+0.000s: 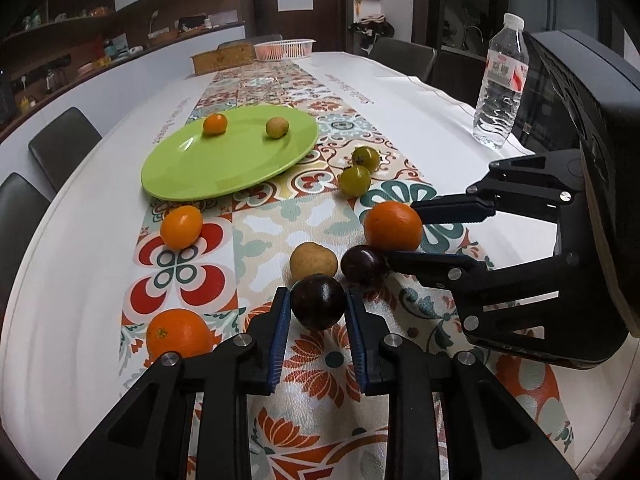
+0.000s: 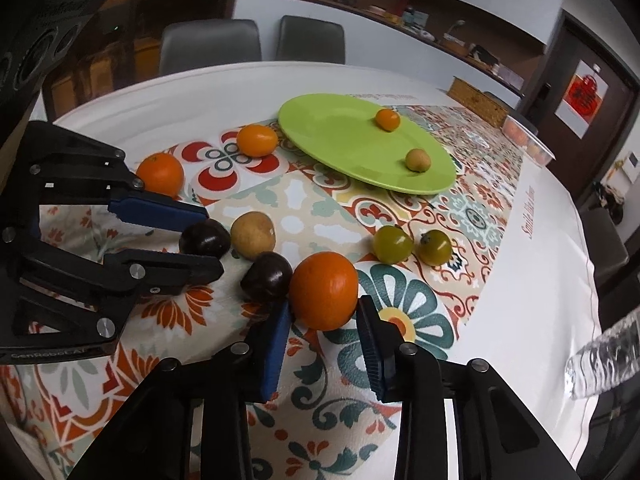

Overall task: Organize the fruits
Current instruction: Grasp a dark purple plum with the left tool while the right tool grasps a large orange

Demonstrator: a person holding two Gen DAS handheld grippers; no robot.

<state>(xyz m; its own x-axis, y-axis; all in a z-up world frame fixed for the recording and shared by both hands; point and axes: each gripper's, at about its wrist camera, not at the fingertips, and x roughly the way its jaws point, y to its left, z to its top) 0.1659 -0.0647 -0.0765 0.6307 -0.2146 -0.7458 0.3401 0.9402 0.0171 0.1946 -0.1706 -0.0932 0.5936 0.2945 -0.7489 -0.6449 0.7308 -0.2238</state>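
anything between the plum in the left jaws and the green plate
A tan fruit sits on the cloth just beyond the plum, roughly in line with the plate. Past it the cloth is bare up to the rim. Lifting the plum over would avoid it.

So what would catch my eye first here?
Probably the green plate mid-table, holding just two small fruits, with more fruit scattered on the patterned cloth. Nearer, the left gripper brackets a dark plum, and the right gripper brackets an orange, jaws apart.

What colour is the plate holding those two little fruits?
Lime green, plain with no pattern. The plate shows best in the right wrist view.
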